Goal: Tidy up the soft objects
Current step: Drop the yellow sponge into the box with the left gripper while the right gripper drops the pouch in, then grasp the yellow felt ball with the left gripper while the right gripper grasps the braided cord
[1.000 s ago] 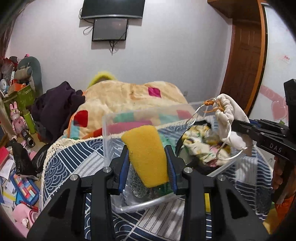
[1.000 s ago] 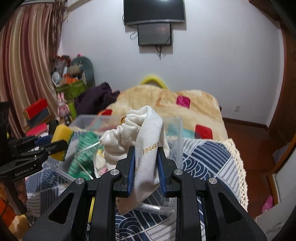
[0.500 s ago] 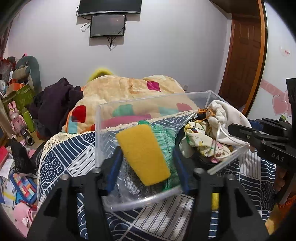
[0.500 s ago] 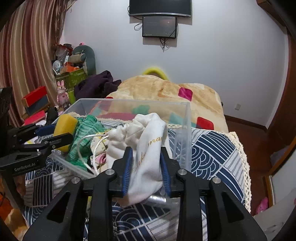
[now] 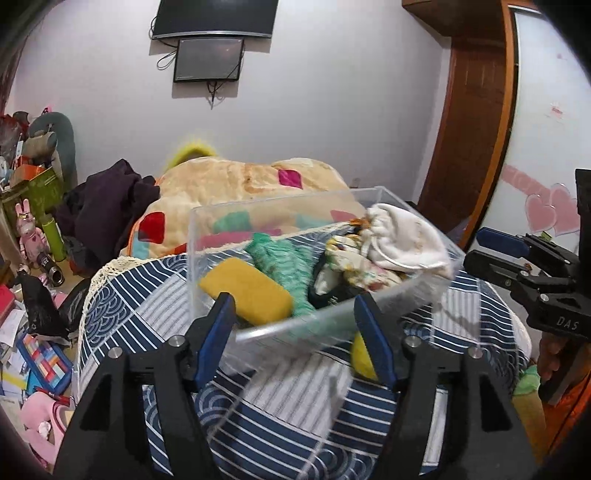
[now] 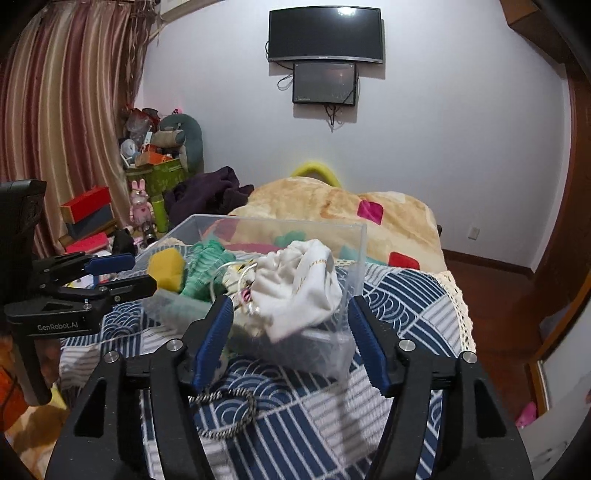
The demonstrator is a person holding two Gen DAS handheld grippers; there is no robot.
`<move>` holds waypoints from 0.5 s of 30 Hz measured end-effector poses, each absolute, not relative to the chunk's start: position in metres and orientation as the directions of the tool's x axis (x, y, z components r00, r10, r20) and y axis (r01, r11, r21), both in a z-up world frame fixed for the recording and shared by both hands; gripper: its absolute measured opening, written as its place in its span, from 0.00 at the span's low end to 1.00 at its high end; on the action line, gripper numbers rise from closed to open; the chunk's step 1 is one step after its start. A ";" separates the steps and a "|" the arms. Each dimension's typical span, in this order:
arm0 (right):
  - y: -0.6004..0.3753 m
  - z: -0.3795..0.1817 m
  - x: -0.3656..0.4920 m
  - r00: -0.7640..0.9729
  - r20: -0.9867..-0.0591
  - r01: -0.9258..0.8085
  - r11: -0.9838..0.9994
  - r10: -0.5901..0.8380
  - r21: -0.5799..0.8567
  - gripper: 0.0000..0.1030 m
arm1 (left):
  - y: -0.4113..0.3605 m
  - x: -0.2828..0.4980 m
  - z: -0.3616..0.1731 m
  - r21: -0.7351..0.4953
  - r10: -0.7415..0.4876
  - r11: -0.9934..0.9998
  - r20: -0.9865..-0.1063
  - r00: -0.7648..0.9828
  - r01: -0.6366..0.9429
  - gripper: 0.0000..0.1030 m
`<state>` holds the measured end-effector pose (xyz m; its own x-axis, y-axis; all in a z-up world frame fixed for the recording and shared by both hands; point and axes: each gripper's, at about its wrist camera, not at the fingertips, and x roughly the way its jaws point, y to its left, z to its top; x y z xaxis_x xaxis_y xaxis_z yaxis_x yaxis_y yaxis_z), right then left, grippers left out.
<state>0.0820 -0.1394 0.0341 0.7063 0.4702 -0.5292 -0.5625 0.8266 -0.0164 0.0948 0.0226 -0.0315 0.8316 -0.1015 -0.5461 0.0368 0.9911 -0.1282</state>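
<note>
Both claws stand spread and hold nothing: the left claw and right claw flank the clear bin on the striped bedspread. Inside lie the yellow sponge, green knit cloth and white drawstring pouch.

wall television, purple clothes (heaped), curtain

The bin is clear, glossy plastic; inside it, a matt porous yellow sponge, green ribbed knit cloth and a soft white cloth pouch; underneath, a patterned woven bedcover — lace-edged; lower in the frame, each hand-held gripper is matt black plastic.
</note>
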 end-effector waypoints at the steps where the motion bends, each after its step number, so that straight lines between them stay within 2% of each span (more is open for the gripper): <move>1: -0.141 0.033 0.080 0.705 -0.531 -0.562 0.827 0.471 -0.014 0.61 | 0.019 0.093 -0.032 -0.134 -0.115 0.990 -0.550 0.827 0.049 0.65; 4: -0.143 0.027 0.077 0.699 -0.542 -0.561 0.828 0.466 -0.011 0.68 | 0.008 0.090 -0.037 -0.140 -0.145 0.987 -0.562 0.814 0.079 0.65; 8: -0.148 0.015 0.072 0.691 -0.566 -0.552 0.833 0.450 -0.011 0.69 | -0.011 0.092 -0.051 -0.136 -0.180 0.983 -0.593 0.785 0.123 0.65; 15: -0.150 -0.006 0.069 0.652 -0.609 -0.563 0.827 0.450 0.008 0.69 | -0.030 0.112 -0.079 -0.199 -0.240 0.969 -0.645 0.726 0.143 0.65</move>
<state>0.0691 -0.1501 -0.0059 0.6524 0.4504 -0.6095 -0.5627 0.8266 0.0085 0.1119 -0.0300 -0.0792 0.7257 -0.2399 -0.6449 0.1433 0.9694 -0.1994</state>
